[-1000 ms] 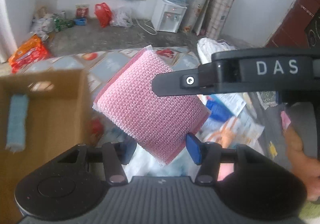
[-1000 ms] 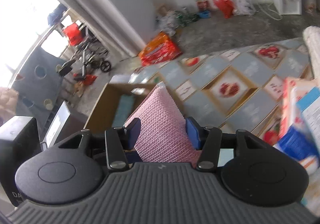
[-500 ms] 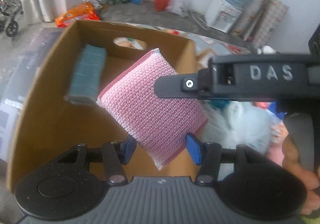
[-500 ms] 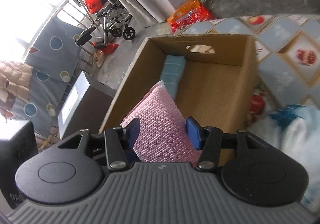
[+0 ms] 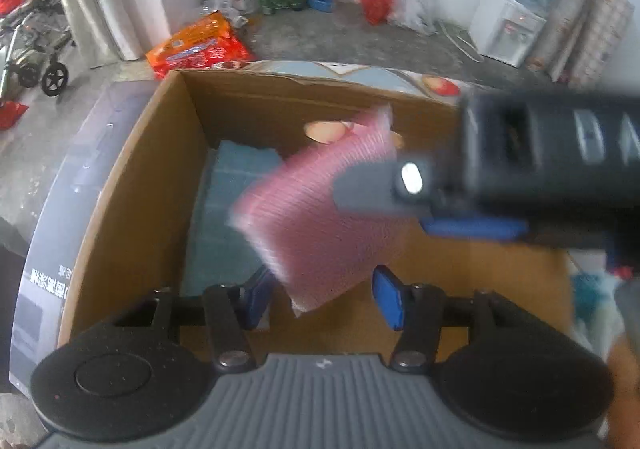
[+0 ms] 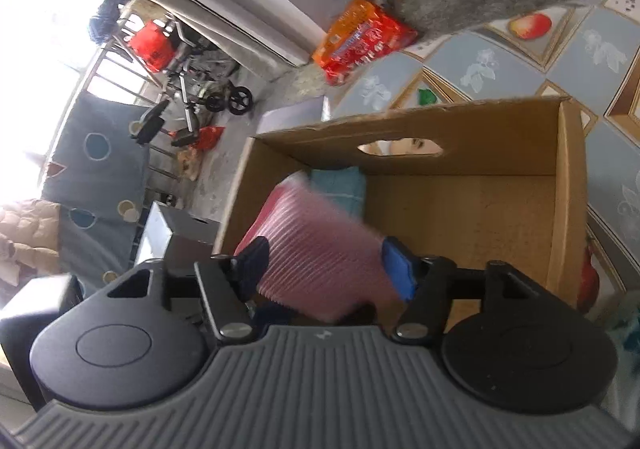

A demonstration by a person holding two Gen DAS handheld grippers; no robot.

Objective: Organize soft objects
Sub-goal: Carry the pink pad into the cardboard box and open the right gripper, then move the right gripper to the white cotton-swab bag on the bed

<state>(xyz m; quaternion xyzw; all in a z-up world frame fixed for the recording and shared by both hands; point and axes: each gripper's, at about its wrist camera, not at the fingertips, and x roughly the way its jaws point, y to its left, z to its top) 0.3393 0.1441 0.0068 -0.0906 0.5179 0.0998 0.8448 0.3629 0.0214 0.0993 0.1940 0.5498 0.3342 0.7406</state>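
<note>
Sponge (image 5: 320, 217): pink, soft, light; above the box (image 5: 132, 185), between both sets of fingers.
Left fingers (image 5: 324, 297): opening, apart from it.
Right fingers (image 6: 326, 267): opening, letting go.
Hold: squeeze flat sides.

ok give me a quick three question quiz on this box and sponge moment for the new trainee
1. True or false: the pink sponge is over the open cardboard box.
2. What already lies in the box? A) teal cloth B) red bag C) water bottle
3. Fill in: both the left gripper and the right gripper have jaws that are ____.

Key: 1 true. 2 A, the teal cloth lies along the box's wall. 3 opening, with the blurred sponge between them.
</note>
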